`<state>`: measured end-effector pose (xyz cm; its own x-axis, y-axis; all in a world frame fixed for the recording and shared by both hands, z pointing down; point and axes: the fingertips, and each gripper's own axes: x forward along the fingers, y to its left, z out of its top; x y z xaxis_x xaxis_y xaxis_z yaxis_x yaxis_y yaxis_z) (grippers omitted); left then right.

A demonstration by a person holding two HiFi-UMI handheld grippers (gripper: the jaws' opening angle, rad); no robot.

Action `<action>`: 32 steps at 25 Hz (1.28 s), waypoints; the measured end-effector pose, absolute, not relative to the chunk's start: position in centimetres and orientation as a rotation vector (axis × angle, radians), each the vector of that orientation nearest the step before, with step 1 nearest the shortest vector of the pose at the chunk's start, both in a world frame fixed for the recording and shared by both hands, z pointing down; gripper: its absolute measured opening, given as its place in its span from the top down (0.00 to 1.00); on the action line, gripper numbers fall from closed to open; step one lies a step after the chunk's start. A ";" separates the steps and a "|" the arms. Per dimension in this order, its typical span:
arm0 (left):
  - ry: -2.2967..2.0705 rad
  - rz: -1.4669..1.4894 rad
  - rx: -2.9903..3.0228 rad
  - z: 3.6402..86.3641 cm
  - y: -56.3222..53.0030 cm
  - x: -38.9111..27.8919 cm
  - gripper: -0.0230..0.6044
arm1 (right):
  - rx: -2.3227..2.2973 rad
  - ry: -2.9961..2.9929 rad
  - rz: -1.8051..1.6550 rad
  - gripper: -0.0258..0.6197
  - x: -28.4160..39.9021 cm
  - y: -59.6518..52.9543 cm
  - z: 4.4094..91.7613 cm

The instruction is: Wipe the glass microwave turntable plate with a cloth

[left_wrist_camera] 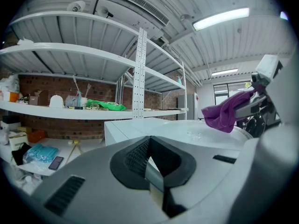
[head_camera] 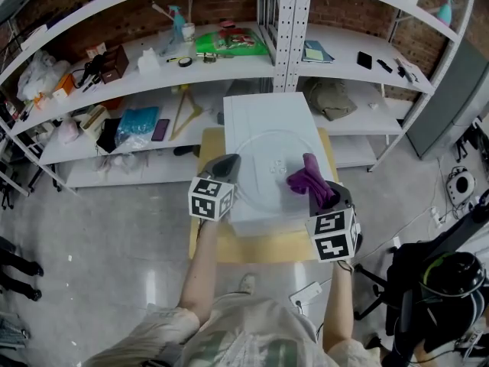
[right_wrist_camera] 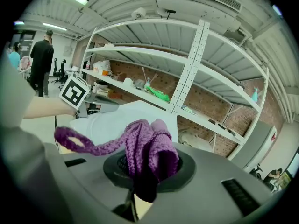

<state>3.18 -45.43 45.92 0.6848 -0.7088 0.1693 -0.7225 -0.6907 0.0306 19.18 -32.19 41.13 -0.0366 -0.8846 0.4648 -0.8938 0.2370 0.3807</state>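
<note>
The round clear glass turntable plate (head_camera: 267,170) lies on top of a white microwave (head_camera: 263,113). My left gripper (head_camera: 229,162) is at the plate's left rim; in the left gripper view its jaws (left_wrist_camera: 152,171) are closed on a thin glassy edge, and the plate (left_wrist_camera: 196,136) stretches away to the right. My right gripper (head_camera: 321,193) is shut on a purple knitted cloth (head_camera: 308,178) that hangs over the plate's right part. In the right gripper view the cloth (right_wrist_camera: 149,150) bunches out of the jaws (right_wrist_camera: 142,185), a loop trailing left.
The microwave stands on a yellow-topped table (head_camera: 260,247). White shelving (head_camera: 283,21) behind holds tools, a green bag (head_camera: 229,43) and a phone (head_camera: 160,129). A black chair (head_camera: 435,281) is at the right. A person (right_wrist_camera: 42,59) stands far off.
</note>
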 end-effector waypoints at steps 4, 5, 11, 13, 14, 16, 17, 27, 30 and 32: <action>-1.200 0.204 2.798 45.7 -45.3 2.9 0.96 | 1.636 -1.897 0.015 0.88 18.6 -32.6 41.2; -1.220 0.202 2.807 45.5 -45.2 2.9 0.96 | 1.630 -1.884 -0.002 0.88 18.5 -32.6 41.3; -1.313 0.104 2.824 42.5 -44.6 2.0 0.96 | 1.624 -1.947 0.007 0.88 18.1 -32.3 41.0; -1.349 0.037 2.838 40.4 -44.0 1.8 0.96 | 1.647 -1.960 0.005 0.88 18.2 -32.2 40.5; -1.360 0.007 2.850 39.3 -43.6 1.7 0.96 | 1.660 -1.968 0.008 0.88 18.3 -32.2 40.2; -1.372 -0.046 2.877 37.2 -42.3 1.8 0.96 | 1.685 -1.987 0.018 0.88 18.3 -32.0 39.7; -1.377 -0.067 2.890 36.4 -41.4 1.9 0.96 | 1.698 -1.999 0.020 0.88 18.2 -31.9 39.5; -1.394 -0.207 2.969 31.8 -34.7 2.6 0.96 | 1.790 -2.128 -0.023 0.88 17.1 -29.0 37.2; -1.417 -0.243 2.941 32.3 -32.6 2.2 0.96 | 1.930 -2.184 -0.007 0.88 17.4 -26.8 36.8; -1.424 -0.249 2.965 32.7 -30.8 2.5 0.96 | 1.974 -2.230 0.005 0.88 17.4 -25.2 37.0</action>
